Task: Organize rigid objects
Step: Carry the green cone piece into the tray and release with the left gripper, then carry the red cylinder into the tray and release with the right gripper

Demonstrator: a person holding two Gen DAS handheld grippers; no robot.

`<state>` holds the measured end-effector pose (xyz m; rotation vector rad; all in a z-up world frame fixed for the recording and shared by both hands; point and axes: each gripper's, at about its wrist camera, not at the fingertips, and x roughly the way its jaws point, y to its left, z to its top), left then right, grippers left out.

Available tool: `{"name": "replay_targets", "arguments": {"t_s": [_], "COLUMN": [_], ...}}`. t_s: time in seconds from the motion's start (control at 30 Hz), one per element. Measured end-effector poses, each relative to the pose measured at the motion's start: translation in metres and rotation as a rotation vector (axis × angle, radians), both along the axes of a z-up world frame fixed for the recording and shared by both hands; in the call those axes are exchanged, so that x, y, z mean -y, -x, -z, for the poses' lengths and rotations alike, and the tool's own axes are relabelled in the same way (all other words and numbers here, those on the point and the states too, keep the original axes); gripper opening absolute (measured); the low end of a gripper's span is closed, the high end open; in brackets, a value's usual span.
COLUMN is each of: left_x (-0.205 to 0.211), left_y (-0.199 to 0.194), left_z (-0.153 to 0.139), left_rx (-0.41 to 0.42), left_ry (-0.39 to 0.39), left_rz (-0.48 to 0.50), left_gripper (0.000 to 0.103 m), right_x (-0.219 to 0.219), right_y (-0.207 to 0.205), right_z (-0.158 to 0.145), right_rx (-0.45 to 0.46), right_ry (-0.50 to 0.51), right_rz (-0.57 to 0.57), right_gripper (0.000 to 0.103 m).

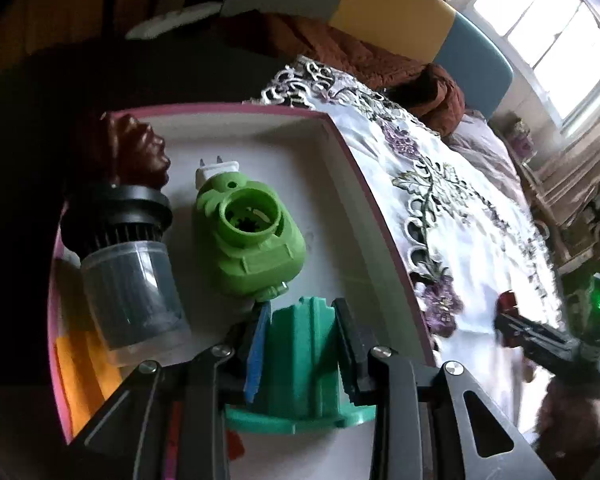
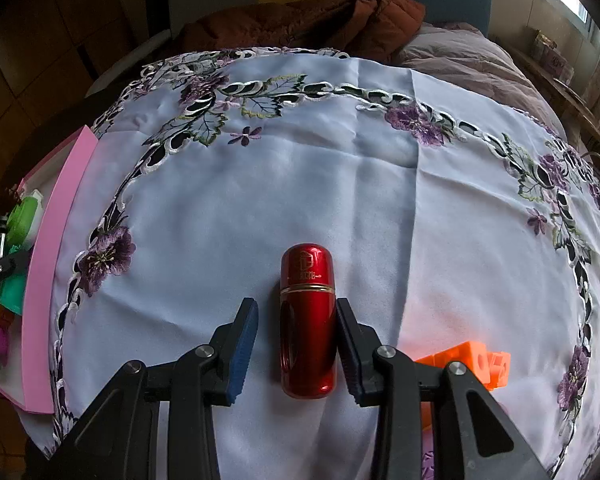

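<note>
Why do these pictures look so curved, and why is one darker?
Both wrist views are fisheye, bending the tablecloth edges. The left wrist view faces a glaring window, leaving the pink box side dim, its right part smeared. The right wrist view is evenly lit and sharp.

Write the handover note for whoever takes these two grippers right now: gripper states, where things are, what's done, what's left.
Left gripper: shut on the teal plastic part, held over the pink-rimmed box.
Right gripper: jaws astride the red capsule case, which lies on the embroidered cloth; a gap shows at the left pad, so not gripped.
Done: green plug-in device, black-and-clear filter canister and a brown carved piece are already in the box.
Left: release the teal part, then box the red case and the orange blocks by the right gripper.
</note>
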<state>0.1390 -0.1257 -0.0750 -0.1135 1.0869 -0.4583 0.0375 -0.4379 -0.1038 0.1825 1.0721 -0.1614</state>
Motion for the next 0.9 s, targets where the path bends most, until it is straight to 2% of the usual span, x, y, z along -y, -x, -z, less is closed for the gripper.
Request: {"name": "replay_targets", "arguments": {"t_s": [0.13, 0.2, 0.23, 0.33, 0.4, 0.47, 0.5, 0.67, 0.77, 0.9], "left_x": [0.005, 0.004, 0.004, 0.004, 0.007, 0.010, 0.011, 0.009, 0.008, 0.003], "left_y": [0.004, 0.009, 0.010, 0.017, 0.025, 0.034, 0.039, 0.059, 0.070, 0.084], "left_z": [-0.001, -0.002, -0.003, -0.007, -0.014, -0.021, -0.025, -0.033, -0.034, -0.036], "left_rx": [0.038, 0.054, 0.061, 0.102, 0.157, 0.221, 0.245, 0.281, 0.270, 0.309], "left_ry": [-0.056, -0.065, -0.069, -0.094, -0.127, -0.140, -0.141, -0.132, -0.125, -0.154], "left_rz": [0.018, 0.024, 0.022, 0.023, 0.039, 0.061, 0.067, 0.083, 0.099, 0.108], "left_gripper": [0.033, 0.039, 0.045, 0.046, 0.048, 0.061, 0.063, 0.063, 0.063, 0.063], "right_x": [0.001, 0.002, 0.002, 0.002, 0.003, 0.004, 0.004, 0.005, 0.012, 0.016], "right_y": [-0.001, -0.001, -0.001, -0.001, 0.000, -0.001, -0.001, 0.000, 0.000, 0.001], "right_z": [0.000, 0.000, 0.000, 0.000, 0.000, -0.001, -0.001, -0.001, -0.002, -0.002], "right_rx": [-0.003, -0.004, -0.003, -0.001, -0.001, -0.002, -0.002, 0.002, 0.007, 0.017], "right_ry": [-0.007, -0.013, -0.014, -0.012, -0.017, -0.027, -0.032, -0.043, -0.091, -0.128], "right_rz": [0.002, 0.004, 0.004, 0.002, 0.003, 0.006, 0.007, 0.010, 0.034, 0.055], "right_gripper": [0.039, 0.039, 0.040, 0.040, 0.041, 0.042, 0.042, 0.043, 0.043, 0.043]}}
